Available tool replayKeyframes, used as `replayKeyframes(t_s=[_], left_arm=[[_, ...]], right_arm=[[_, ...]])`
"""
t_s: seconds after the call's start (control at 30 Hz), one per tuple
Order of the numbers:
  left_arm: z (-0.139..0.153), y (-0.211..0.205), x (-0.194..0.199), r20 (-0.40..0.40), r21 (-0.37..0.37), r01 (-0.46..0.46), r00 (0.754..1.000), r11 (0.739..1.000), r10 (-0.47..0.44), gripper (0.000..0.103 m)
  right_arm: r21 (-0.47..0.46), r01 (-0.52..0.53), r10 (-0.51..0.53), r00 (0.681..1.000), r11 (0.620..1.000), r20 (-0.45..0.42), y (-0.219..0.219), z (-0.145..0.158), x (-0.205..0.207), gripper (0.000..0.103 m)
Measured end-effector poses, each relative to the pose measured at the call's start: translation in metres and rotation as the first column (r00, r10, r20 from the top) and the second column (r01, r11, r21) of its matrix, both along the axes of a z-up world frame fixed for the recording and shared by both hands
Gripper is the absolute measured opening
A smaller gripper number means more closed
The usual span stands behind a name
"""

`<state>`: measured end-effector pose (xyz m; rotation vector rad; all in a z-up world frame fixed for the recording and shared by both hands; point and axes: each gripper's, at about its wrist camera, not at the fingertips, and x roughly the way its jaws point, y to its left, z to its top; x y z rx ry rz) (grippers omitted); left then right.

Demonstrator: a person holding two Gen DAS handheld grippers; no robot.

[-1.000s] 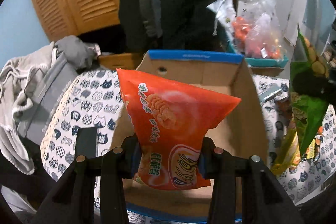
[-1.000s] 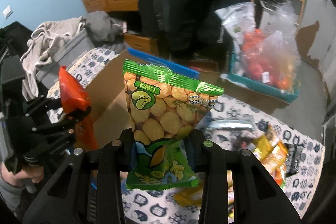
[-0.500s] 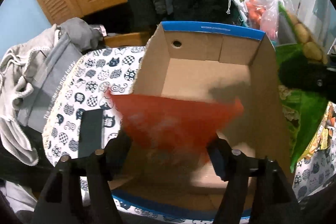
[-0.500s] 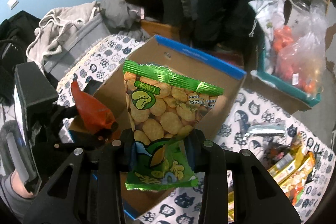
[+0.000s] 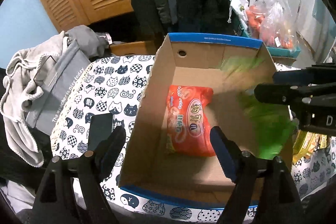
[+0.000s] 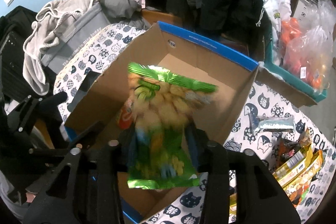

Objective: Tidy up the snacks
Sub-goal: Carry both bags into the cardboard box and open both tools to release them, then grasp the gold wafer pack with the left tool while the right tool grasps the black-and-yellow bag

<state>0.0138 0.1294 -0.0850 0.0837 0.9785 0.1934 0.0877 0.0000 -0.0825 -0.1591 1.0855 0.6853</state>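
The left tool [image 5: 168, 146] was held above the cardboard box [image 5: 189, 60] with its jaws spread wide and still opening, nothing between them. The right tool [image 6: 159, 146] was opening too; the green snack bag [image 6: 161, 125] was seen between its fingers, but it was so smeared by motion blur that it honestly couldn't be told whether the pads were pressing on it or not. In the left wrist view that same bag [image 5: 268, 119] was only a green smudge at the right side of the box, partly covered by the right tool [image 5: 298, 96]. The print on it couldn't be read.

The red snack bag [image 5: 189, 119] was found lying flat on the box floor, just ahead of and below the left tool, apart from its fingers. Its long axis was seen running away from the tool toward the far wall. In the right wrist view only a sliver of red [image 6: 125, 117] could be made out behind the green bag.

The green bag was held upright, long axis roughly vertical, sealed top edge away from the tool, over the box.

More snack packs [image 6: 298, 165] were cut off at the right edge of the cat-print worktop [image 5: 100, 85].
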Motion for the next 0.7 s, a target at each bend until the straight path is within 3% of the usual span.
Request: replayKeyframes(t_s=[0.13,0.7], left_arm=[[0.003,-0.004,0.001,0.009,-0.012,0.007,1.000,1.000,-0.007,0.084],[0.019,-0.064,0.005,0.052,-0.050,0.132,0.990,0.990,-0.130,0.084]], right_arm=[[0.001,0.010,-0.010,0.999,1.000,0.034,-0.007,0.005,-0.003,0.067],[-0.010,0.147,-0.146,0.985,0.989,0.089,-0.104,0.017,-0.014,0.072]])
